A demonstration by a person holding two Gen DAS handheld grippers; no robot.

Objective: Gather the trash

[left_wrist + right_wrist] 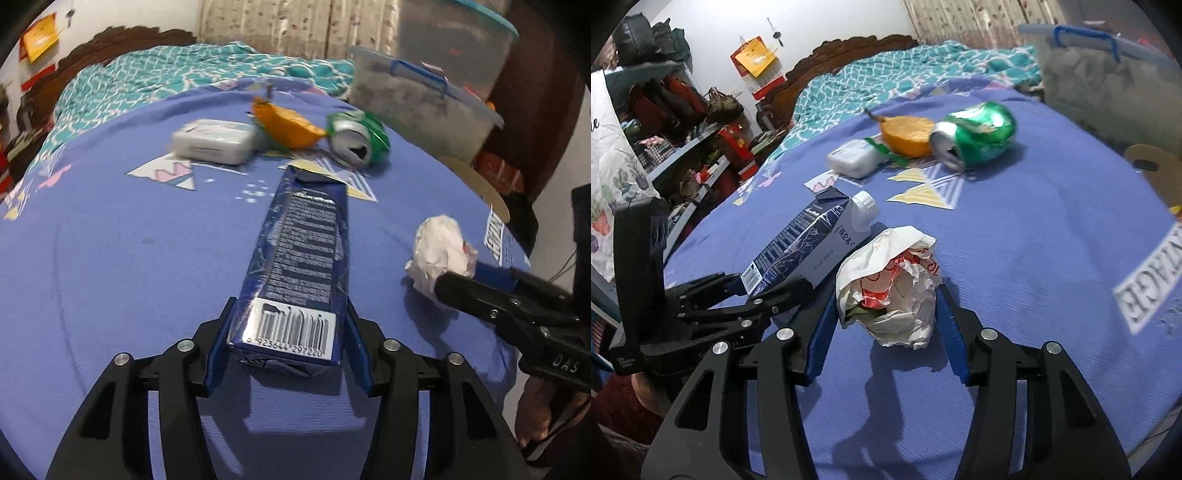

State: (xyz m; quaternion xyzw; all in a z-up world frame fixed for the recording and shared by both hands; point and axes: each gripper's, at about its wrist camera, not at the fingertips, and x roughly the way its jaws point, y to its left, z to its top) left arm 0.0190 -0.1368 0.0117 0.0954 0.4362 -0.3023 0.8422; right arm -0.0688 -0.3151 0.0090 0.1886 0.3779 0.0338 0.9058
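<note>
Clamping the barcode end of a long dark-blue milk carton (303, 273), the left hand-held gripper (286, 343) has its blue-padded fingers pressed against both side walls, with the carton reaching straight away from it over the purple bedsheet (129, 266); the white screw cap at the carton's far end shows only in the right wrist view. Just to its right, the right hand-held gripper (886, 314) is closed on a crumpled white paper wrapper with red print (890, 284), which bulges between its two fingers and sits just beside the carton's side. Both items are held low over the bed; whether they touch the sheet cannot be told. Farther along the sheet lie a crushed green drink can (975, 134) on its side with its opening towards the cameras, an orange fruit half (908, 134) just left of it, and a small white plastic box (853, 157) beside the fruit. Beyond these are a rumpled teal patterned blanket (177, 74) and, at the right edge, a translucent lidded storage bin with a blue clip (421, 107).
</note>
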